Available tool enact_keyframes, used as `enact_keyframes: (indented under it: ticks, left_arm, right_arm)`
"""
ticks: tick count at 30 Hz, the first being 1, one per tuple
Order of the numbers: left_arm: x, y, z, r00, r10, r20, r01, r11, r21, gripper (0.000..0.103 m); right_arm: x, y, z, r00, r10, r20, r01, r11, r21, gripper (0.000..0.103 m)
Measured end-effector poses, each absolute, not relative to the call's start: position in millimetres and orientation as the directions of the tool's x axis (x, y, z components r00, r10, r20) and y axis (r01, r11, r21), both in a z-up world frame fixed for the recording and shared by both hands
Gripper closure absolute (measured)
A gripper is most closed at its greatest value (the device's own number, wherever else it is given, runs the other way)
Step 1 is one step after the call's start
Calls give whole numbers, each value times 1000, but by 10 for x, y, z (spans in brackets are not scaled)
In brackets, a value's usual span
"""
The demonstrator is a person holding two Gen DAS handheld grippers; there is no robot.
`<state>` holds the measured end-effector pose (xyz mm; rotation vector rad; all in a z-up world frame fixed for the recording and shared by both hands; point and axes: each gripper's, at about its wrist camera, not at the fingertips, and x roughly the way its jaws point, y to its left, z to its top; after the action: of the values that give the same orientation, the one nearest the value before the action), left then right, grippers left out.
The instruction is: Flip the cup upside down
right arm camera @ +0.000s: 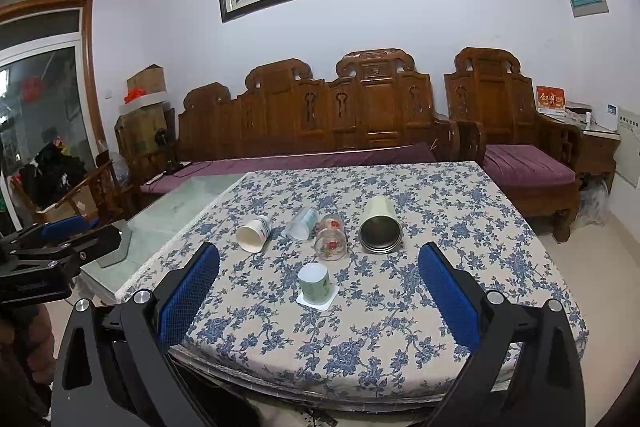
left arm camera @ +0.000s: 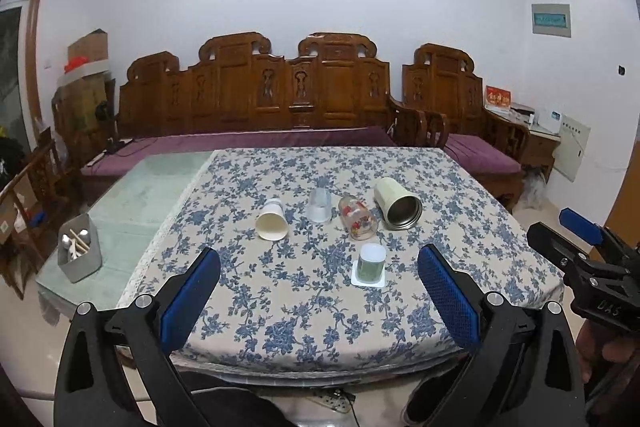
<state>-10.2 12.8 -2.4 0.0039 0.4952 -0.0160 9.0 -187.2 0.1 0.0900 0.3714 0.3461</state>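
A green cup [left arm camera: 371,264] stands upside down on a white square coaster [left arm camera: 367,281] near the front of the flowered tablecloth; it also shows in the right wrist view [right arm camera: 315,281]. Behind it lie four cups on their sides: a white paper cup [left arm camera: 272,219] [right arm camera: 253,233], a clear plastic cup [left arm camera: 319,205] [right arm camera: 302,223], a flowered glass [left arm camera: 357,218] [right arm camera: 330,237] and a cream metal cup [left arm camera: 397,203] [right arm camera: 380,225]. My left gripper [left arm camera: 318,301] and right gripper [right arm camera: 319,301] are both open and empty, held back at the table's near edge.
A grey holder with utensils [left arm camera: 79,248] stands on the bare glass table part at the left. The table's front edge [left arm camera: 320,367] is just below the grippers. A carved wooden sofa [left arm camera: 256,99] lies behind the table. The right gripper shows at the right edge of the left wrist view [left arm camera: 592,259].
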Motion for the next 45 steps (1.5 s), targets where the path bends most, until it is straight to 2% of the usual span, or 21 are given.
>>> enact_keyframes:
  ticks: [45]
  left_arm:
    - [-170,89,36,895,-20,-446,20,1000,-5,8]
  right_arm:
    - [63,-1826,15,875,352,-334,-319,936,150,3]
